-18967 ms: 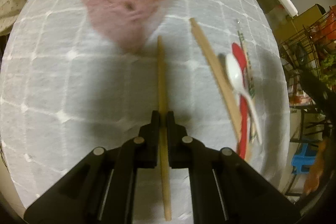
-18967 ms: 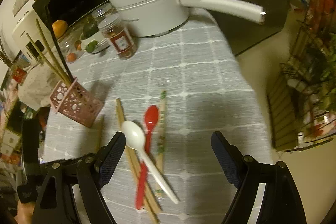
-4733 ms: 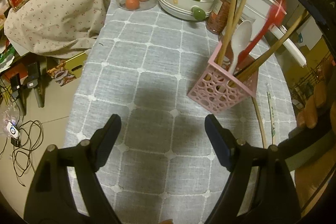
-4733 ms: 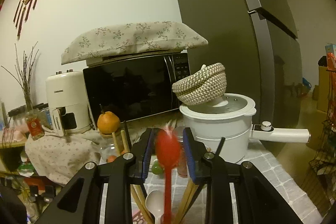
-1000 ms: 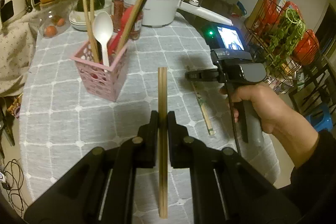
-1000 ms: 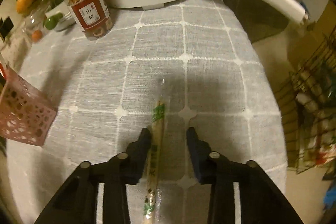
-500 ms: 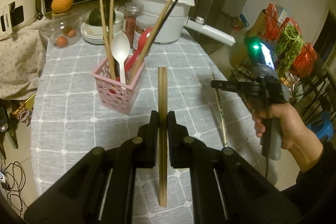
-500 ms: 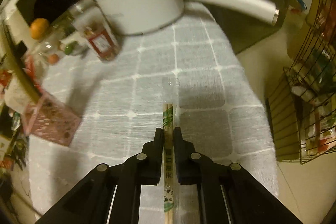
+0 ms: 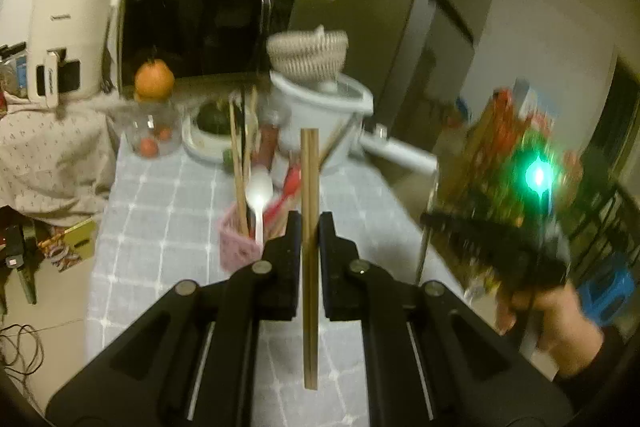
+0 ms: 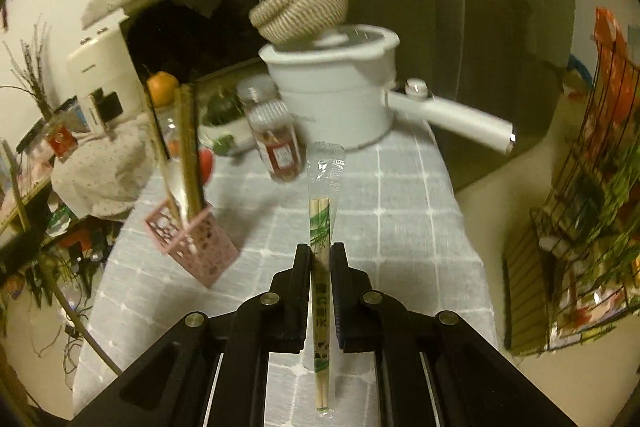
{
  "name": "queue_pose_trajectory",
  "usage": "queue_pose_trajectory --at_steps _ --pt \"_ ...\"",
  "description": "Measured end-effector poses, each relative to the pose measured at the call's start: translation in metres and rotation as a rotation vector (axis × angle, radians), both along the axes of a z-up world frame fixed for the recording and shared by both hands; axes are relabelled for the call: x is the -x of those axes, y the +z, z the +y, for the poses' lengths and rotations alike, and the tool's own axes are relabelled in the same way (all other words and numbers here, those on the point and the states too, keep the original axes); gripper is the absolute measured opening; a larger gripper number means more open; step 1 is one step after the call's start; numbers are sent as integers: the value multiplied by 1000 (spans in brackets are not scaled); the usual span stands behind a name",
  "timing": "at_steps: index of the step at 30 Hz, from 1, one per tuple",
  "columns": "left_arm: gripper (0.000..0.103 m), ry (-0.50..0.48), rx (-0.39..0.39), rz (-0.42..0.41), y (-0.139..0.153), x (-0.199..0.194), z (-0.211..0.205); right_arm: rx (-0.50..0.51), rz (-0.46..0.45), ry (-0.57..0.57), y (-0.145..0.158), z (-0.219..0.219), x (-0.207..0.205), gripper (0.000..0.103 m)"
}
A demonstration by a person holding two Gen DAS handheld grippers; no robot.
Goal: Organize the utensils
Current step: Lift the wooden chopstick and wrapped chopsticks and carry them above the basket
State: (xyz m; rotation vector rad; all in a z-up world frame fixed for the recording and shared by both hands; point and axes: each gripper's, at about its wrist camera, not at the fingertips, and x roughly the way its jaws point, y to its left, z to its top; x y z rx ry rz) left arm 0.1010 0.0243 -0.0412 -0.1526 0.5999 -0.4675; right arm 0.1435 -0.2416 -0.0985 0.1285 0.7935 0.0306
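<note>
My left gripper (image 9: pixel 309 227) is shut on a wooden chopstick (image 9: pixel 309 187) and holds it upright above the table. Behind it stands the pink holder (image 9: pixel 236 251) with several chopsticks, a white spoon (image 9: pixel 258 193) and a red spoon (image 9: pixel 290 181). My right gripper (image 10: pixel 321 259) is shut on a plastic-wrapped chopstick pair (image 10: pixel 322 227), lifted off the table. The pink holder (image 10: pixel 192 247) sits to its left. The right gripper also shows blurred in the left wrist view (image 9: pixel 496 239).
On the grey checked tablecloth (image 10: pixel 400 219) stand a white pot (image 10: pixel 340 83) with a long handle (image 10: pixel 452 119), a red-labelled jar (image 10: pixel 276 135), a glass jar (image 9: pixel 150 131) and a bowl stack. A wire rack (image 10: pixel 588 207) stands to the right.
Both grippers have risen and tilted up with their chopsticks. The right gripper has lifted the wrapped pair off the table after closing on it.
</note>
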Motion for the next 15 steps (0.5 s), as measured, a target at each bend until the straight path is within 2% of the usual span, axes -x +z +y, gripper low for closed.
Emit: queue_pose_trajectory --at_steps 4,9,15 --pt "9 61 44 -95 21 -4 12 9 -41 28 9 13 1 10" --pt "9 124 88 -198 39 -21 19 11 -41 37 8 22 -3 10" --pt "9 167 80 -282 45 -41 7 13 -38 33 4 21 -6 10"
